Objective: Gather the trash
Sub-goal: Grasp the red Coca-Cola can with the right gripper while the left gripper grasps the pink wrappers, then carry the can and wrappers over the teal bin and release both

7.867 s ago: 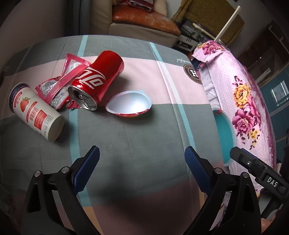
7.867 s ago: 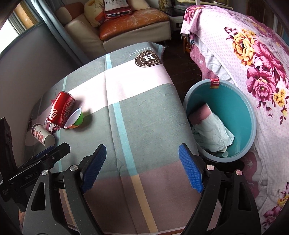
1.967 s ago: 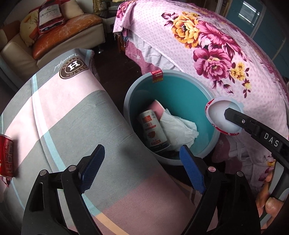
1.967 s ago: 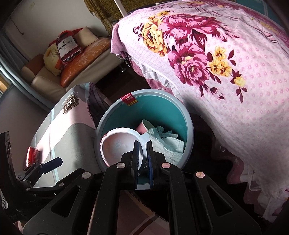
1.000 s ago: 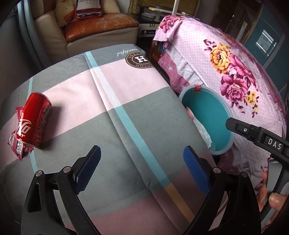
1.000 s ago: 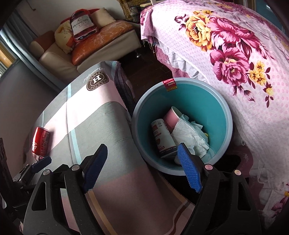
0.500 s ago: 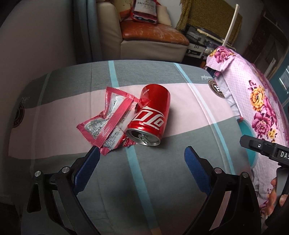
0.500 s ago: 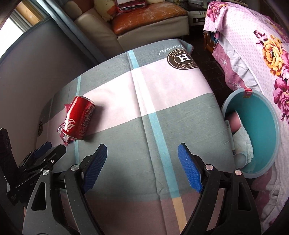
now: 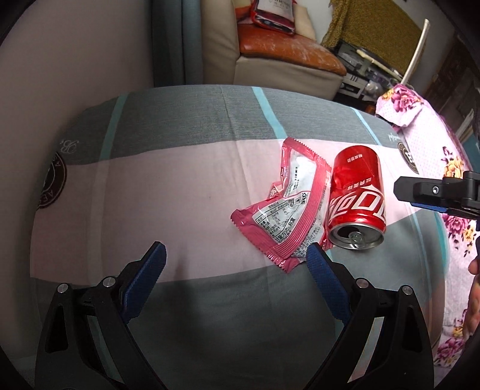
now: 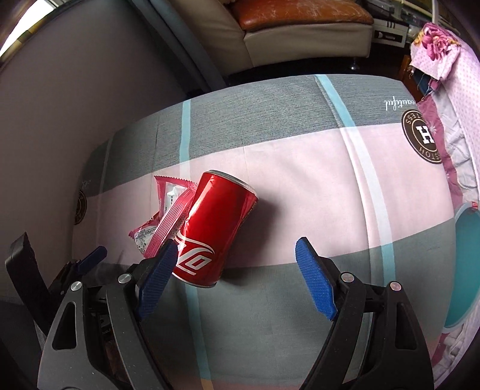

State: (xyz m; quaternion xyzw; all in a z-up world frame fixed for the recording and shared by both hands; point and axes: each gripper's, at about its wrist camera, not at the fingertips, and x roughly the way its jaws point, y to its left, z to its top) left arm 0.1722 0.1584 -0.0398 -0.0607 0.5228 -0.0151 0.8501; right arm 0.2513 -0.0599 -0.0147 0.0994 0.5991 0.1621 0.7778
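Both grippers are spread wide and holding nothing. The left gripper (image 9: 235, 259) hangs low over the striped bedsheet (image 9: 180, 186), its right fingertip (image 9: 315, 258) just by the pink snack wrapper (image 9: 288, 210). The red cola can (image 10: 216, 228) lies on its side touching the wrapper, near the right gripper (image 10: 237, 258). The teal trash bin (image 10: 466, 264) sits at the bed's edge.

We note a grey-and-pink checked tablecloth (image 9: 180, 186) over the table, a beige sofa (image 9: 270, 60) with orange cushion (image 10: 300, 12) behind, and a floral bedspread (image 9: 435, 144) at right.
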